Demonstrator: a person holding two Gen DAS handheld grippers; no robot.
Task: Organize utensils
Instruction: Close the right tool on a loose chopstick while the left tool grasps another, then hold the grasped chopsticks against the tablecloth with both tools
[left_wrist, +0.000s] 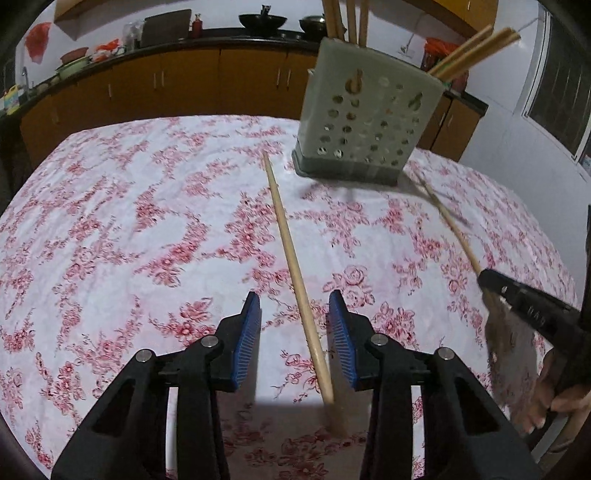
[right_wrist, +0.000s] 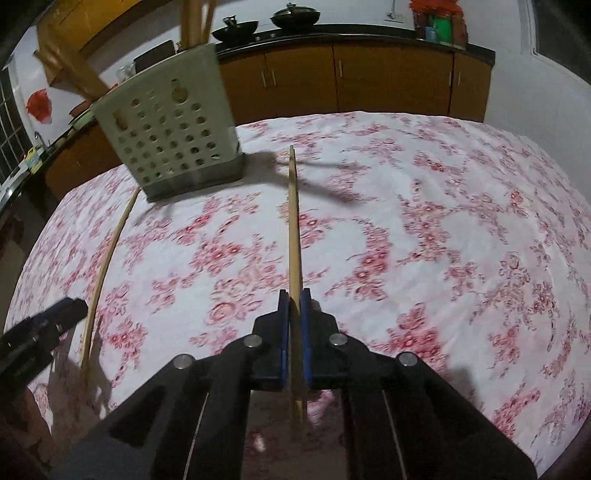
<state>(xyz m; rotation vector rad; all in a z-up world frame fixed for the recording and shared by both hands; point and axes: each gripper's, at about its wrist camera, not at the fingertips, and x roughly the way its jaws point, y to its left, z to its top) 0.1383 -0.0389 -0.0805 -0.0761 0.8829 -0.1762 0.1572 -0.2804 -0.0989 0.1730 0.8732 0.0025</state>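
A pale perforated utensil holder (left_wrist: 369, 110) stands on the floral tablecloth with several wooden chopsticks sticking out of its top. It also shows in the right wrist view (right_wrist: 170, 125). My left gripper (left_wrist: 295, 299) is open, its blue pads on either side of a chopstick (left_wrist: 288, 243) that lies on the cloth. My right gripper (right_wrist: 294, 295) is shut on another chopstick (right_wrist: 293, 221) that points toward the holder; the right gripper also shows in the left wrist view (left_wrist: 487, 280) holding it.
The table's floral cloth (left_wrist: 129, 221) spreads wide to the left. Brown kitchen cabinets (left_wrist: 184, 85) with a dark counter carrying pots and bottles run behind the table. A window is at the far right.
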